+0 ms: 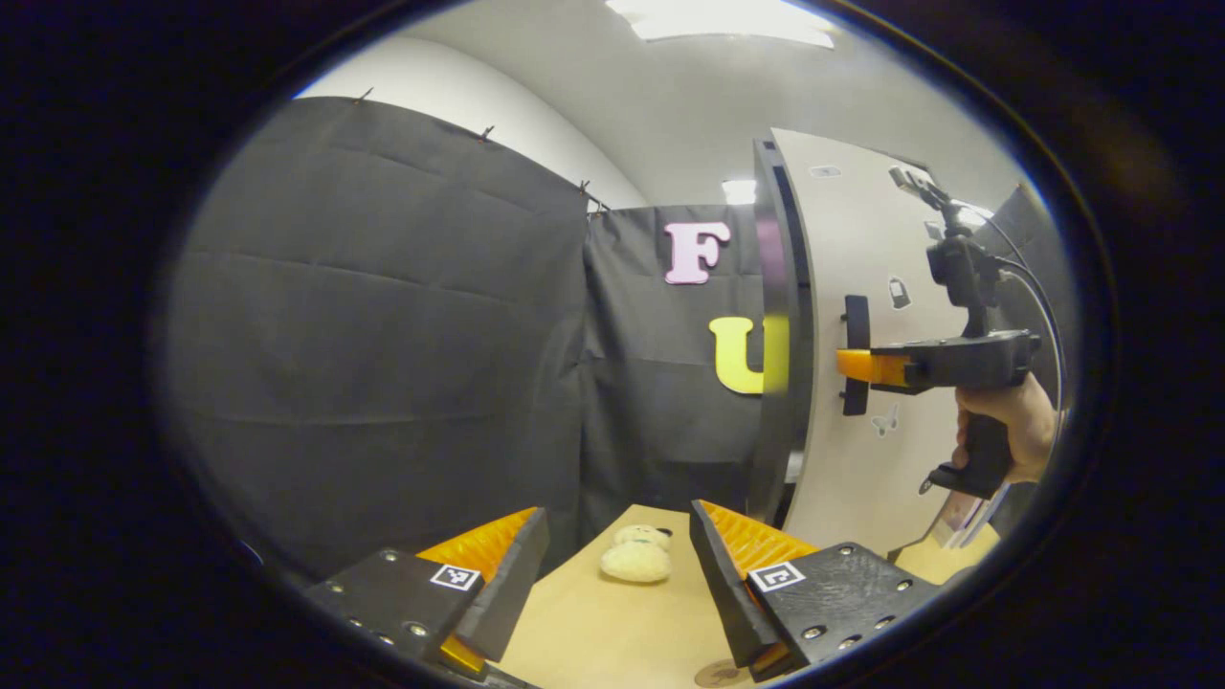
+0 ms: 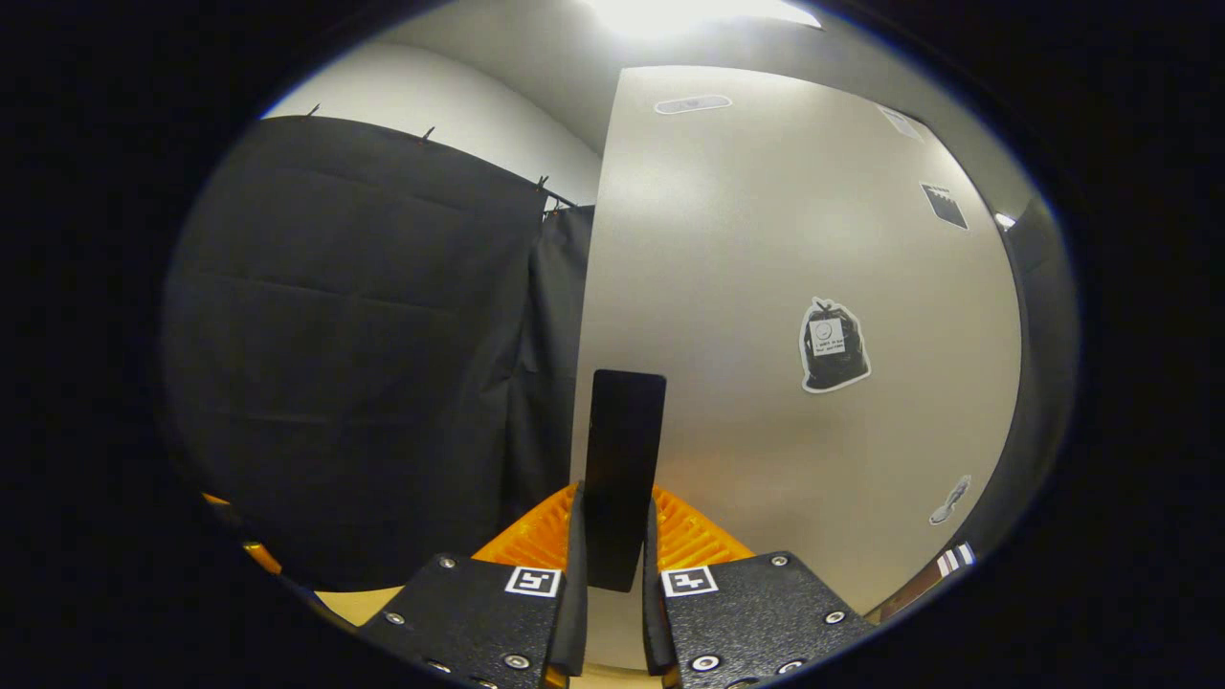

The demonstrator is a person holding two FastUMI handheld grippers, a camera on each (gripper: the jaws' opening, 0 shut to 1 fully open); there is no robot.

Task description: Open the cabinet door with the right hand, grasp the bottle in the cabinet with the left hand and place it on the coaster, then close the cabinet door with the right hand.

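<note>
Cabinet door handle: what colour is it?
Black, a flat upright bar handle on the pale grey door; right gripper view.

Cabinet door point(image 1: 861, 316) blocks the right; left open.

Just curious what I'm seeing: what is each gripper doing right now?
Left gripper: open, holding nothing.
Right gripper: shut on the cabinet door handle.

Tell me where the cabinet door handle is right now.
In the right gripper view the handle stands upright near the door's left edge, clamped between the right gripper's fingers.
</note>
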